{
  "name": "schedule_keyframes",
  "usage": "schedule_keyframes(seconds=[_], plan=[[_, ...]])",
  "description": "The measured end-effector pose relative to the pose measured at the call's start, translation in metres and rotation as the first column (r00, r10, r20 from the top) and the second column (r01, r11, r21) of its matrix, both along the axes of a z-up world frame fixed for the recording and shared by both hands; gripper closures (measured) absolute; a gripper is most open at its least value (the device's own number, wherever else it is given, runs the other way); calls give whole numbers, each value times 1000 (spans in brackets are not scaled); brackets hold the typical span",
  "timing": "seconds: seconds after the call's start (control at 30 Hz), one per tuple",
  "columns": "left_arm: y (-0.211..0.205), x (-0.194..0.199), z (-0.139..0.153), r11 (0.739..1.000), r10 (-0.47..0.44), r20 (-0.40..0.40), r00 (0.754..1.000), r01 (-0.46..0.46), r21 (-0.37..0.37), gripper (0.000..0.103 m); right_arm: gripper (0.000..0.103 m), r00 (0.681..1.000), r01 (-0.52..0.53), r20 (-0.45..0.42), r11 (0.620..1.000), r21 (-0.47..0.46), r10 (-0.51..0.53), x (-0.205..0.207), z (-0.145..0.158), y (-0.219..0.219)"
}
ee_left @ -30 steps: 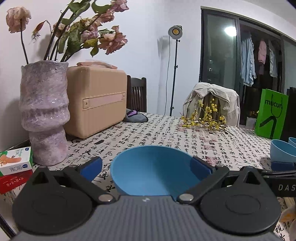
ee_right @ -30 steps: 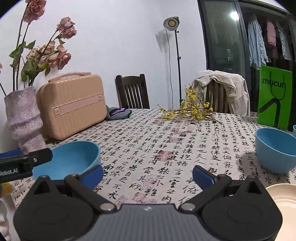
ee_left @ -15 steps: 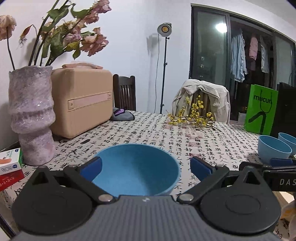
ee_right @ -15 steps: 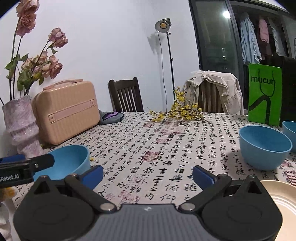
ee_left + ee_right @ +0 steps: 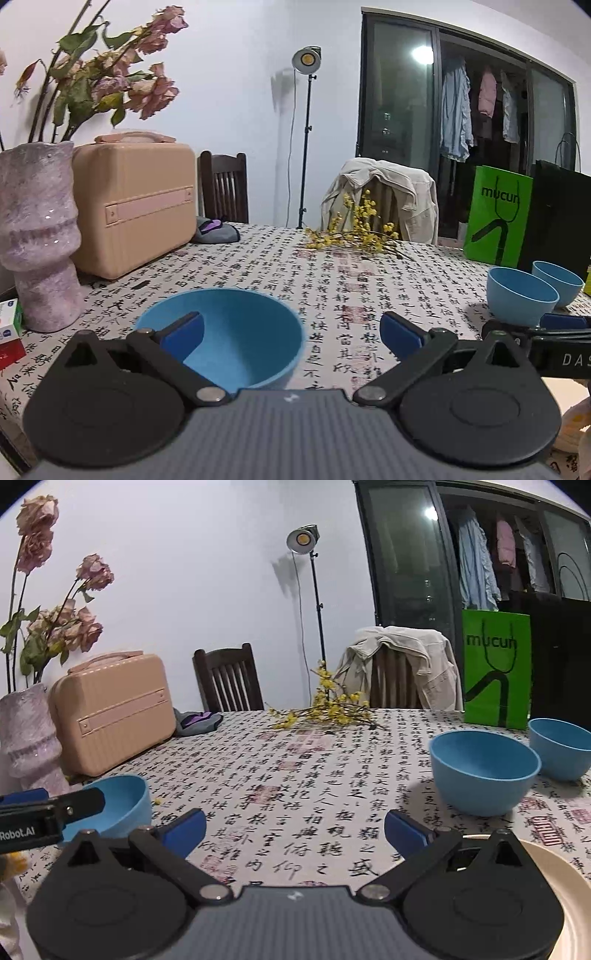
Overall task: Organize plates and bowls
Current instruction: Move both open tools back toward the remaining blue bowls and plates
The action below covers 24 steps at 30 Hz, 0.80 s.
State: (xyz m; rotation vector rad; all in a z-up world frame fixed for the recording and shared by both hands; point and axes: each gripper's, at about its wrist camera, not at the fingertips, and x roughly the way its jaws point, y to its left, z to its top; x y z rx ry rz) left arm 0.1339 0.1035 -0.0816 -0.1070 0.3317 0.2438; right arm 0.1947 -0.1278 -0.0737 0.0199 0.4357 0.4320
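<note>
Under left claw (image 5: 291,332) | blue bowl (image 5: 236,332), left finger inside

My left wrist camera is sitting low over the table (image 5: 332,273), looking forward along my left gripper (image 5: 291,330) toward the far wall and the dark glass doors. It is looking from very near at a blue bowl (image 5: 236,332) and the pale vase (image 5: 37,236) at left. My right wrist camera is also looking forward, low, along my right gripper (image 5: 295,829), from further right on the same table. Both views are sharing the peach case (image 5: 136,206), wooden chair (image 5: 223,188), lamp stand (image 5: 306,62), yellow sprigs (image 5: 354,229), green bag (image 5: 496,218) and two far blue bowls (image 5: 521,295). Each camera is catching the other gripper at its frame edge.
</note>
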Motion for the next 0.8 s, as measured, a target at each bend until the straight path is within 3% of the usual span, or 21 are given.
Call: schedule_keyframes(seconds=[0.8], plan=[[-56, 21, 7, 993, -118, 19, 993, 118, 11, 0, 0, 990, 135, 27, 991, -2, -135, -4, 10, -77]])
